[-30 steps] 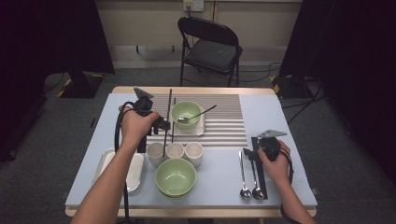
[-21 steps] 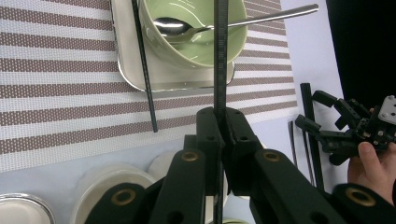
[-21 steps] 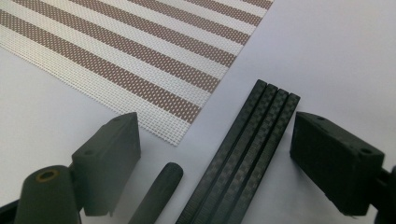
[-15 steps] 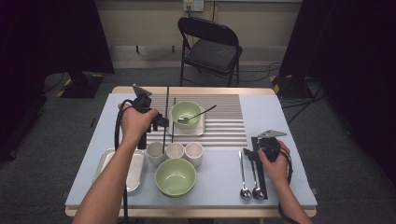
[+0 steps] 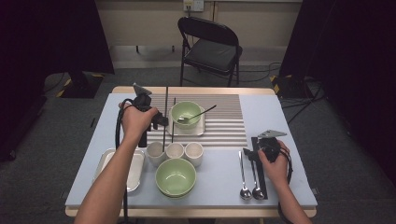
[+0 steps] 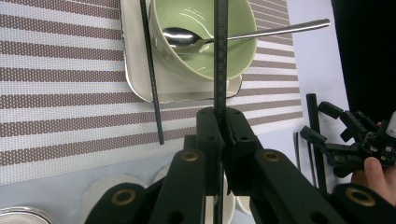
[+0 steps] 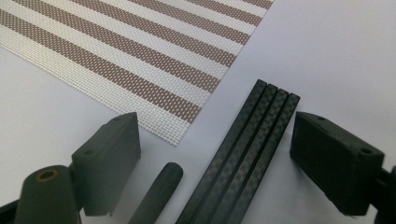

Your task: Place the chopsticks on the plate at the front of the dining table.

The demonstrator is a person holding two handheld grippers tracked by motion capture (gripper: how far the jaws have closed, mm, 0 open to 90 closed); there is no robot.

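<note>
High view: the left tongs (image 5: 161, 122), clenched on a black chopstick (image 5: 165, 109), have drifted a little toward the far side of the worktop (image 5: 280, 116) since a second ago, and the stick's far tip now reaches past the striped placemat (image 5: 224, 121). A judgement only: the stick is being carried to lie beside its twin (image 5: 173, 120), which rests just left of the green bowl (image 5: 186, 112) on the white square plate (image 5: 198, 129). A spoon (image 5: 198, 115) leans in that bowl. Nearer the person stand three white cups (image 5: 175, 151), a larger green bowl (image 5: 176, 176) and a metal tray (image 5: 135, 168). The right tongs (image 5: 254, 156) have kept their place over two spoons (image 5: 250, 191) and a bundle of black chopsticks (image 5: 260, 179).

Left gripper view: the held chopstick (image 6: 220, 56) is slim, square-edged and matte black, pinched between the shut jaws and pointing across the green bowl (image 6: 205, 28) and its spoon (image 6: 224, 38). The second stick (image 6: 152, 74) lies along the plate's (image 6: 135, 70) edge.

Right gripper view: the right tongs (image 7: 215, 154) stand released, jaws wide on either side of four woven-pattern chopsticks (image 7: 247, 149) lying side by side, with a dark rounded handle (image 7: 159, 191) beside them.
</note>
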